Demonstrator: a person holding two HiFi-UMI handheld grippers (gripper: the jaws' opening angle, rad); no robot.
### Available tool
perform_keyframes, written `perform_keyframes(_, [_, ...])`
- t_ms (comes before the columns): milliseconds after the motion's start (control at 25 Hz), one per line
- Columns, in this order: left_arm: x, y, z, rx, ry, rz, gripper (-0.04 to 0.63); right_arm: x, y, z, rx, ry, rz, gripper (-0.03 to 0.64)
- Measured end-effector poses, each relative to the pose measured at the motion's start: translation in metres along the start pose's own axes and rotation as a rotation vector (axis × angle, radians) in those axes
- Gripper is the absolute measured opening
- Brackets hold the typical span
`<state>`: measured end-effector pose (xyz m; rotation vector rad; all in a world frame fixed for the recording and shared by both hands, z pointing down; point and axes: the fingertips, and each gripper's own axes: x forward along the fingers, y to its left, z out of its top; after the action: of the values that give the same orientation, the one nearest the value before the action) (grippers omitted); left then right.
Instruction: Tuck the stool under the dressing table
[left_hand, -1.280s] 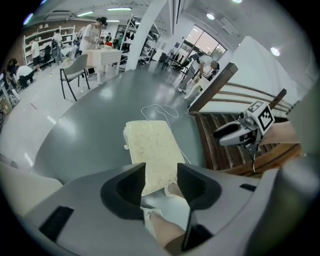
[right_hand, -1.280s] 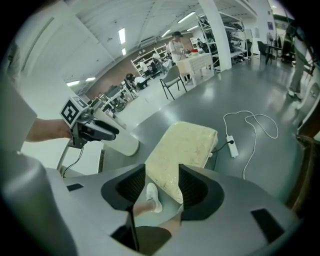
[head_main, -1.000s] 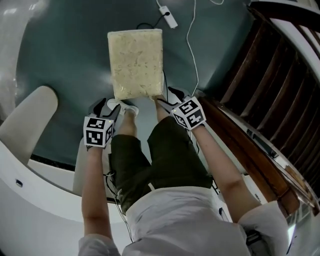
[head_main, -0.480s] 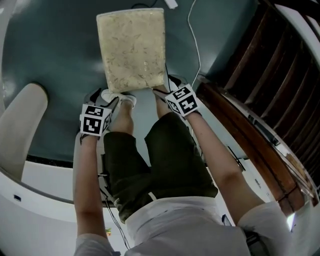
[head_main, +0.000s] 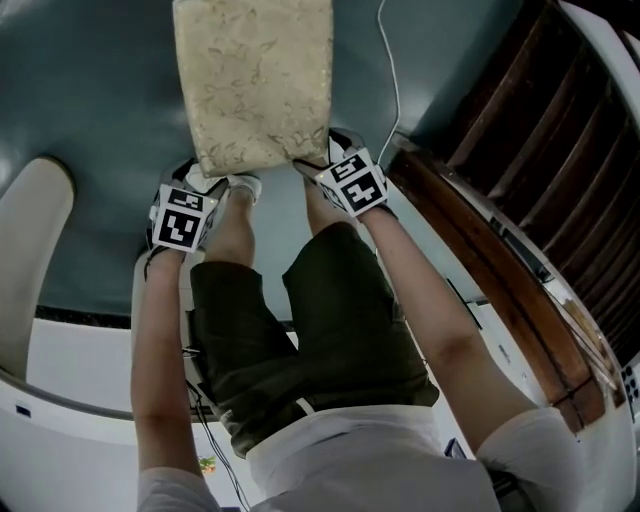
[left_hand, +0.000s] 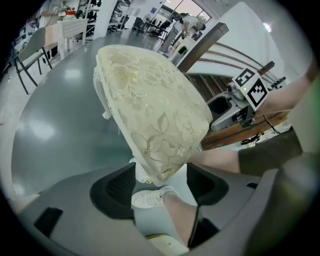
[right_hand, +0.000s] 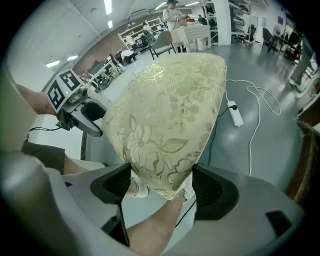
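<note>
Grey-green floor (head_main: 90, 90) holds a cream floral-brocade cushioned stool (head_main: 255, 80). The left gripper (left_hand: 160, 185) and right gripper (right_hand: 161, 182) straddle its near corners, fingers just opened wide, not gripping. Tucking has not begun.

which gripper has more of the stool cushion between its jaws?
The right gripper: the stool cushion corner spans its gap. The left gripper has only the corner's tip, a shoe showing below. Both have just been opening.

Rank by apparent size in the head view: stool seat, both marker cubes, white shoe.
Largest: stool seat. Then left marker cube and right marker cube, about alike. Smallest: white shoe, partly hidden.
</note>
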<state>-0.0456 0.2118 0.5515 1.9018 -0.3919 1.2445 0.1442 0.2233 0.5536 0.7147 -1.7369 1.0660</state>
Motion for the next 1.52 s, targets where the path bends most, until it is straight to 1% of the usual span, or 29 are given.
perform_keyframes(160, [0.0078,0.0001,0.0029,-0.001,-0.008,-0.008,0.313,0.0006,-0.0006,-0.0003,-0.033,-0.004,0.026,0.399])
perform_keyframes(280, [0.0101,0.0,0.0044,0.01,-0.001,-0.022,0.319,-0.0002,-0.0015,-0.0035,-0.052,0.018,0.041,0.407])
perform_keyframes(360, [0.0101,0.0004,0.0046,0.017,0.006,-0.027,0.319,-0.0002,-0.0013,-0.0055,-0.098,0.039,0.042,0.403])
perform_keyframes(480, [0.0094,-0.0003,0.0055,0.022,0.006,-0.026,0.319,0.001,-0.0031,-0.0075,-0.161,0.069,0.019,0.396])
perform_keyframes(600, [0.0085,-0.0007,0.0055,0.016,-0.014,-0.023,0.318,0.0066,-0.0049,-0.0053,-0.166,0.096,0.006,0.425])
perform_keyframes(760, [0.0098,-0.0013,0.005,0.014,-0.021,-0.014,0.314,0.0092,-0.0062,-0.0048,-0.172,0.134,0.008,0.433])
perform_keyframes(880, [0.0097,-0.0017,0.0051,0.0,-0.023,-0.001,0.304,0.0073,-0.0067,-0.003,-0.196,0.139,-0.016,0.434])
perform_keyframes(1000, [0.009,-0.0021,0.0048,-0.025,-0.038,0.017,0.293,0.0057,-0.0059,-0.0009,-0.244,0.142,-0.044,0.425])
perform_keyframes(1160, [0.0088,-0.0025,0.0036,-0.043,-0.055,0.032,0.288,0.0052,-0.005,-0.0009,-0.247,0.141,-0.044,0.422])
perform_keyframes(1360, [0.0103,-0.0024,0.003,-0.058,-0.058,0.05,0.284,0.0066,-0.0055,-0.0016,-0.255,0.141,-0.046,0.42])
perform_keyframes(1520, [0.0094,-0.0042,0.0013,-0.085,-0.068,0.073,0.276,0.0037,-0.0039,-0.002,-0.271,0.146,-0.039,0.414])
